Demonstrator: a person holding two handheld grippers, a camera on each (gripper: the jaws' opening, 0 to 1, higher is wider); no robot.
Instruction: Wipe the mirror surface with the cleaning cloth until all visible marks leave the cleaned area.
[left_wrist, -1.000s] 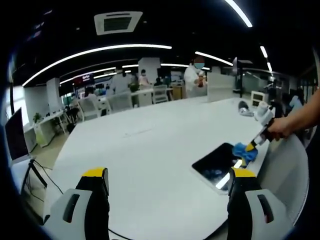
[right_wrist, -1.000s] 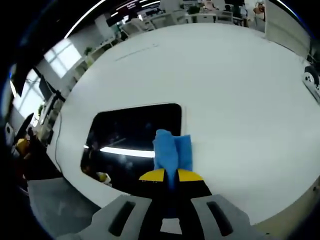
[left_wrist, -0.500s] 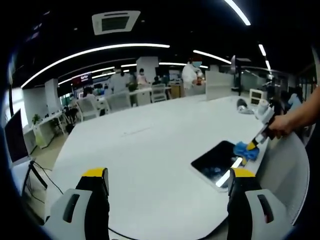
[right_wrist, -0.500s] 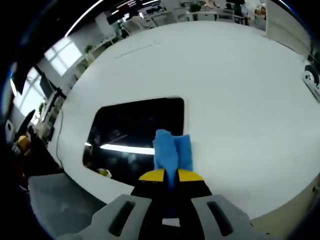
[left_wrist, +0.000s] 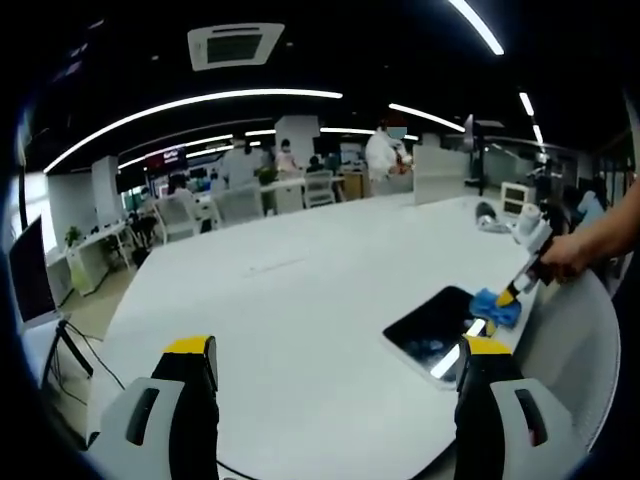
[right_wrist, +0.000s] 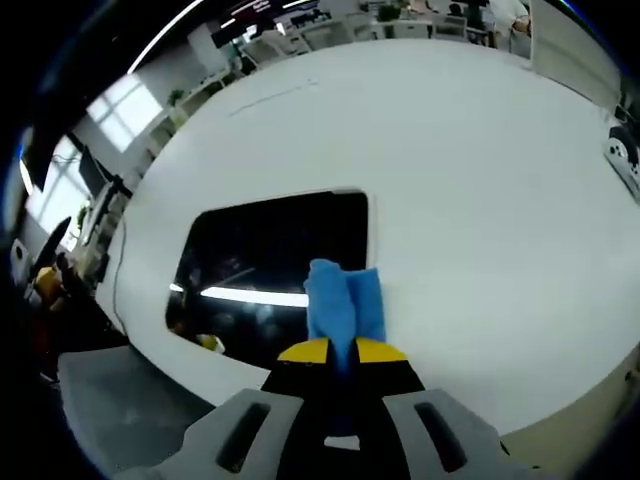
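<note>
Left gripper view: the left gripper (left_wrist: 335, 385) is idling above the near edge of the white table (left_wrist: 300, 300), its jaws standing wide apart and gripping nothing. Right of it, the mirror (left_wrist: 432, 325) is lying flat near the table's right edge, and the right gripper (left_wrist: 512, 290), in a person's hand (left_wrist: 562, 258), is pressing the blue cleaning cloth (left_wrist: 496, 306) against the mirror's far right corner.

Right gripper view: the mirror (right_wrist: 270, 265) is occupying the left of the scene, reflecting a bright ceiling light. To its right, the cleaning cloth (right_wrist: 343, 305) is sitting pinched between the closed jaws of the right gripper (right_wrist: 341, 352), overlapping the mirror's near right edge. Faint smudges seem to be showing on the glass near the reflected light, so wiping is judged to be under way, with most of the surface left to cover.
</note>
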